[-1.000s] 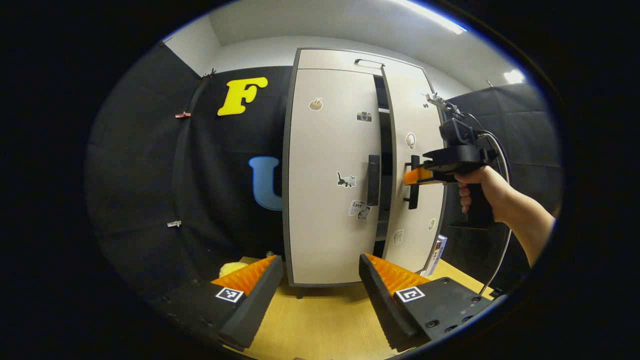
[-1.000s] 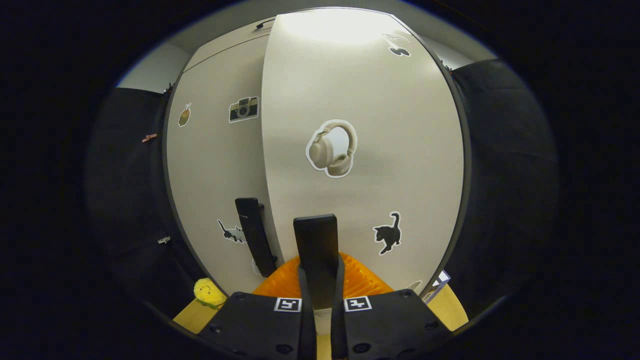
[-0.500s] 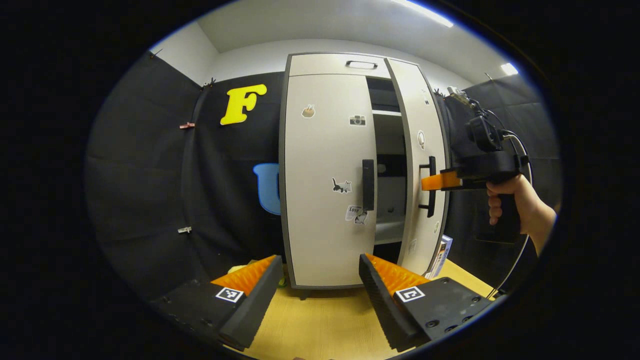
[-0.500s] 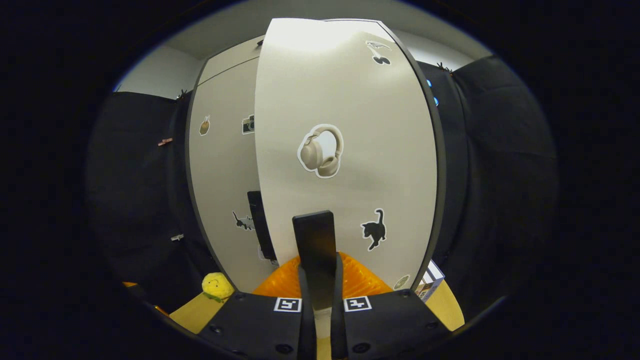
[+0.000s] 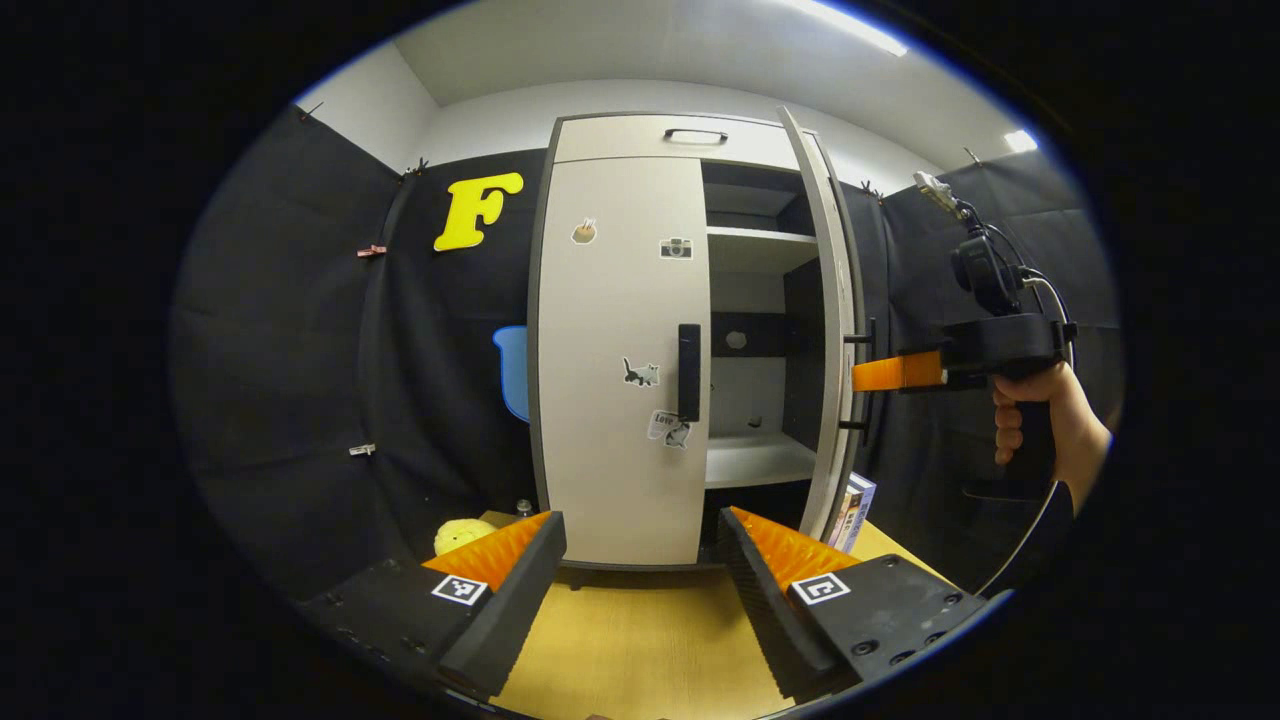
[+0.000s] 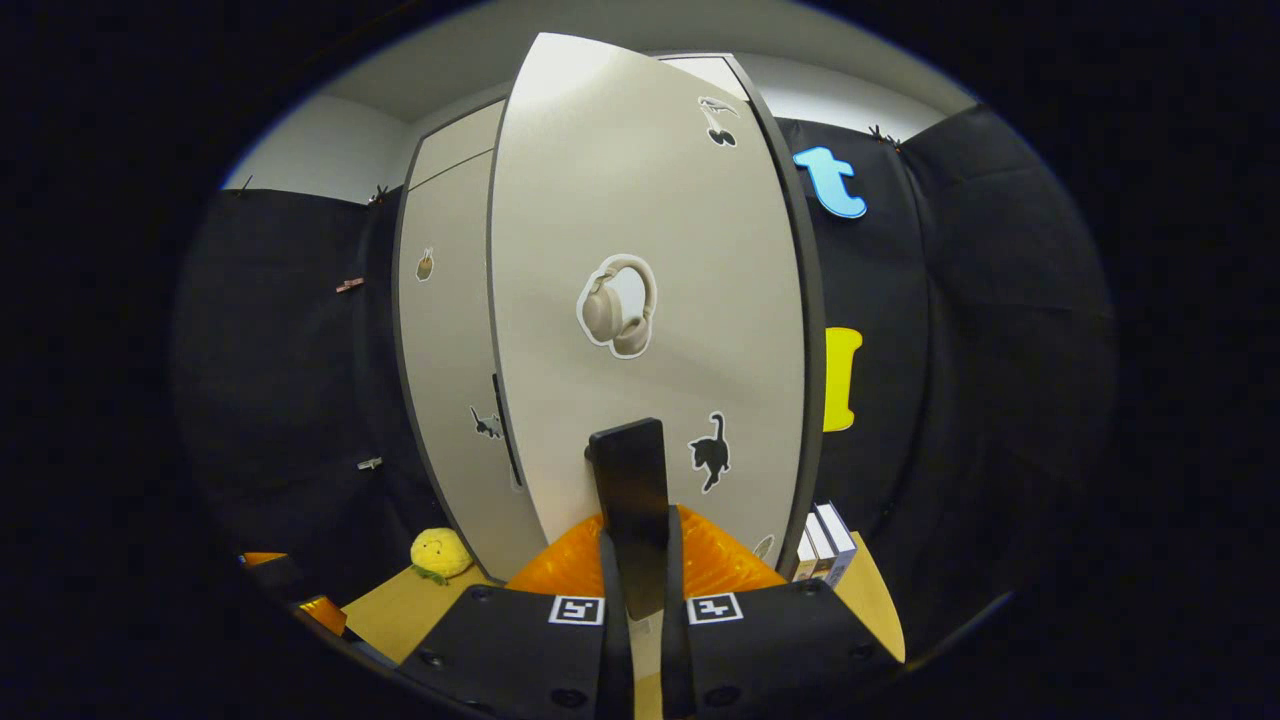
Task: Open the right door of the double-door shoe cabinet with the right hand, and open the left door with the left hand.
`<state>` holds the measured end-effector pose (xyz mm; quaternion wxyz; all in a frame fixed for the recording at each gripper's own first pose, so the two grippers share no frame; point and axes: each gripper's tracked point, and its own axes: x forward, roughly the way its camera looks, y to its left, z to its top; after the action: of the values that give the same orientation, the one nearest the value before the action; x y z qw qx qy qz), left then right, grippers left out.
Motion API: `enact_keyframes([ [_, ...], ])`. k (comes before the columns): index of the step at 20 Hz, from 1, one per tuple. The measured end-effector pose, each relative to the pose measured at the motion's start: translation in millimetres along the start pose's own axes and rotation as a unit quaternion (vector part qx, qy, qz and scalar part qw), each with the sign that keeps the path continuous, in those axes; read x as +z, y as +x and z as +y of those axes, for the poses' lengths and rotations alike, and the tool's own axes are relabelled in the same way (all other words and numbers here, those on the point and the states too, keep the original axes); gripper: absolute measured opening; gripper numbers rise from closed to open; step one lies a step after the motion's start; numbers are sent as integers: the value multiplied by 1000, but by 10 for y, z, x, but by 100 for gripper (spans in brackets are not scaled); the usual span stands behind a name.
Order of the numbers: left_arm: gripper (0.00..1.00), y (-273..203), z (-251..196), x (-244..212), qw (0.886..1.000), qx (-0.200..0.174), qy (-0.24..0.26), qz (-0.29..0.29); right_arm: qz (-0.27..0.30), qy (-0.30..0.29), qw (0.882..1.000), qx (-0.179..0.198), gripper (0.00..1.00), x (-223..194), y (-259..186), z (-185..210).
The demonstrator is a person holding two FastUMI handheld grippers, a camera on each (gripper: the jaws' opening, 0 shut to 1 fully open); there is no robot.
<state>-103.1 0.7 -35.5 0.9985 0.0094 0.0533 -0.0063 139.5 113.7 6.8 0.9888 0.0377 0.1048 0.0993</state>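
right gripper (image 6: pixel 637 560): clamped on black bar handle (image 6: pixel 628 470) of beige right cabinet door (image 6: pixel 640 200), swung open | left gripper (image 5: pixel 640 560): fingers spread, holding nothing | beige left door (image 5: pixel 615 300): closed, at 12 o'clock in left gripper view

Only legible txt: "Love" on a sticker (image 5: pixel 661 424) low on the left door (image 5: pixel 610 350).

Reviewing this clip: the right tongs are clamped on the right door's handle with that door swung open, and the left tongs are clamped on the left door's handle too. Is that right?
Not quite. The left tongs are open and hang short of the left door's handle, touching nothing, as the left gripper view shows. The rest stands: the right tongs are clamped on the right door's handle, and the right door is swung open.
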Motion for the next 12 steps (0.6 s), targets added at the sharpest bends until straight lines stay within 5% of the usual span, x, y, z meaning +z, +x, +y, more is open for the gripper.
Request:
enact_keyframes([
  [12,94,-300,-302,-14,1000,4,-12,-1,0,-8,999,-54,13,12,-227,-530],
])
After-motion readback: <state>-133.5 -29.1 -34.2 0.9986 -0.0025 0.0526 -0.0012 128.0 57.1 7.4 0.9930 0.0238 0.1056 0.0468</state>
